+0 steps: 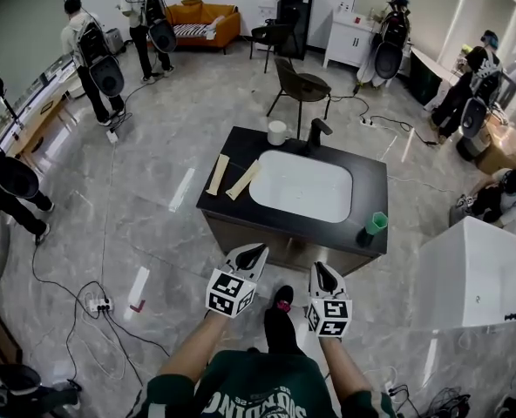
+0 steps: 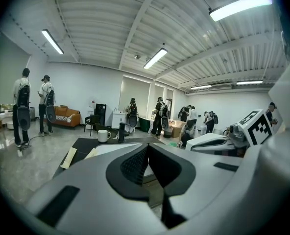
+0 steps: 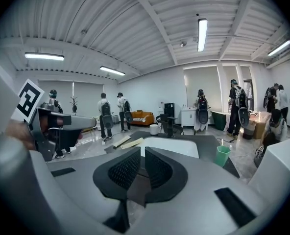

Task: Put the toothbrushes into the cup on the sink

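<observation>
Head view high above, looking steeply down on the black sink counter [image 1: 370, 185] from its near side, both gripper views low, near-level, just short of that near edge, facing far across it, all three sharing the white basin [image 1: 300, 185].

This is a large open lab hall dressed with home mock-ups: a freestanding sink unit [image 1: 376, 185] stands mid-floor, an orange sofa [image 1: 207, 16] sits at the far wall, and a white tub [image 1: 476, 273] is near right. People wearing backpack rigs [image 1: 91, 46] stand all around. A cabled power strip [image 1: 101, 304] lies on the stone floor [image 1: 153, 172], and strip lights [image 3: 202, 33] line the ribbed ceiling [image 3: 135, 23].
</observation>
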Tool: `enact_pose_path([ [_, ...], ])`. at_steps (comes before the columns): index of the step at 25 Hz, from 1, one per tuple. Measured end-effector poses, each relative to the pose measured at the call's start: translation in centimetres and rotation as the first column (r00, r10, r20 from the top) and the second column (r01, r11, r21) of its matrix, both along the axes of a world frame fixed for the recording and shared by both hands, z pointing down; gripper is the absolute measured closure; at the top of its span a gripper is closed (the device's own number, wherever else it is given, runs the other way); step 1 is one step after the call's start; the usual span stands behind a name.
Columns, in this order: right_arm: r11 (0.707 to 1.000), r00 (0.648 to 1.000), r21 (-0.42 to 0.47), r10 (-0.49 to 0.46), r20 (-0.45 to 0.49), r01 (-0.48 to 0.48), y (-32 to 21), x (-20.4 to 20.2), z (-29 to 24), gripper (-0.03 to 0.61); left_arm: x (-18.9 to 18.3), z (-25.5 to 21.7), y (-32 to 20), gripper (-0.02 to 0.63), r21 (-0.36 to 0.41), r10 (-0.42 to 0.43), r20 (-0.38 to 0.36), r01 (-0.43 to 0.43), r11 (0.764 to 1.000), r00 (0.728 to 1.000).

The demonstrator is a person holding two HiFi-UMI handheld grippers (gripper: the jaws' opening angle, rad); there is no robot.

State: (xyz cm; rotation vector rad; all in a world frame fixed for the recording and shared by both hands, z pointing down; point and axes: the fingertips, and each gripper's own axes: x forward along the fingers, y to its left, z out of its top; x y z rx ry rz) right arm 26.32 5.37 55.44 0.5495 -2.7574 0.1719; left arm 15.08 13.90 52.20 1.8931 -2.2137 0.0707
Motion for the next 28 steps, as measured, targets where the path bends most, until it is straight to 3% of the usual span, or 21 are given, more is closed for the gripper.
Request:
enact_pose_path([
  [18, 0.998, 0.998, -0.042, -0.043, -0.045, 0.041, -14.5, -12.9, 0.6, 0.535, -12.3, 1.1, -14.9, 0.601, -0.054, -0.021, -0.046, 0.018, 0.998, 0.999],
  [28, 0.994, 0.994, -0.062, -0.098, -0.047, 0.095, -20.1, -18.7, 0.7, 0.535, -17.2, 1.9, -20.3, 0.602, -0.098, -0.067, -0.058, 0.061, 0.993, 0.996],
])
